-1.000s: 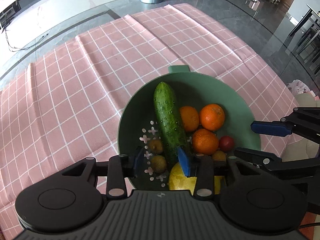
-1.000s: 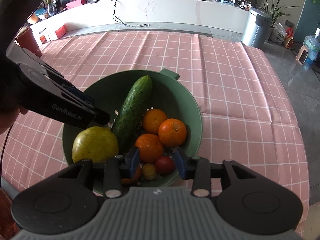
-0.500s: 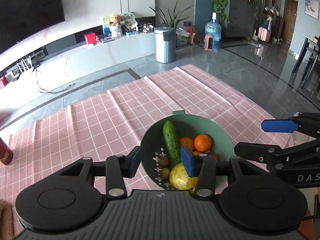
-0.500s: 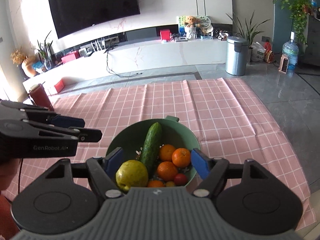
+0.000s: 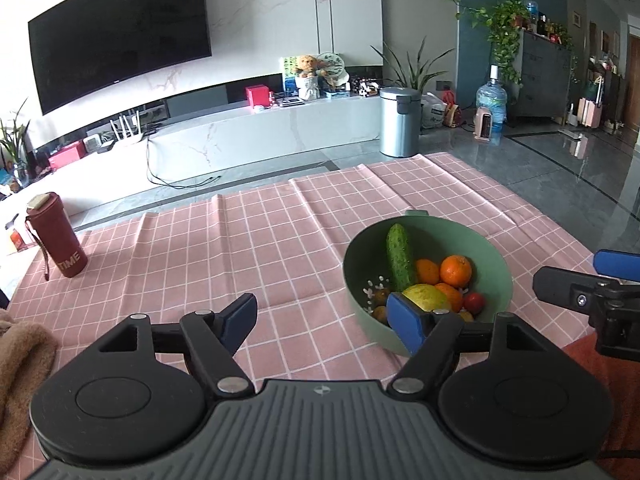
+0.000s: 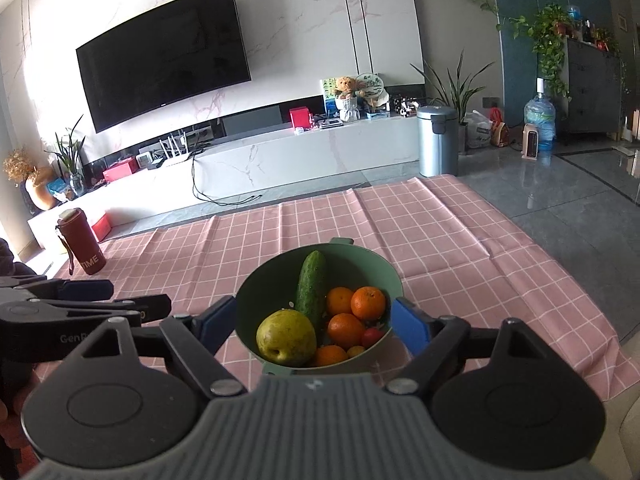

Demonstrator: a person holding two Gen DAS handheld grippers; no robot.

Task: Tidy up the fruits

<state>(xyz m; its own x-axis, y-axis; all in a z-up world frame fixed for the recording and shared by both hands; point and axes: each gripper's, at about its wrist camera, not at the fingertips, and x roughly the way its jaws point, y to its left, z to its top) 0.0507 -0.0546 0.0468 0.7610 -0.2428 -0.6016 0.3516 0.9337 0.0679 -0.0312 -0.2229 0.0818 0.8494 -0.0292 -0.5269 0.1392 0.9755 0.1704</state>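
Far left of the left gripper (image 5: 322,316): a red bottle (image 5: 58,240), upright and well apart from the fruit, probably parked clear of the working zone. Spread wide, this gripper; grasps nothing and hovers above bare cloth, with the green bowl (image 5: 492,272) ahead and to its right.

Straight ahead of the right gripper (image 6: 314,322): the same bowl, framed between the two wide-parted fingers. Grasps nothing either. Looks held back and level, as if for an overview of the contents rather than a pick.

Inside the bowl, left to right from the right gripper: a yellow-green pear (image 6: 286,336) nearest, a cucumber (image 6: 311,288) leaning up the far wall, several oranges (image 6: 368,302) clustered together, and a small red fruit (image 6: 373,336) low by the near rim. Also some small yellowish pieces, too small to name. Lies all gathered in the one bowl, with nothing loose on the cloth. Fits fruit already collected as well as a pile waiting to be sorted out; cannot tell which.

Beneath everything: a worktop under a pink checked tablecloth (image 5: 240,240), creased in ridges that run away from both grippers.

Beyond the worktop, left to right: potted plants, a wide dark television (image 5: 116,52) on a marble wall above a long low white cabinet, a steel bin (image 5: 400,120), a water jug (image 5: 491,104), and a glossy grey floor.
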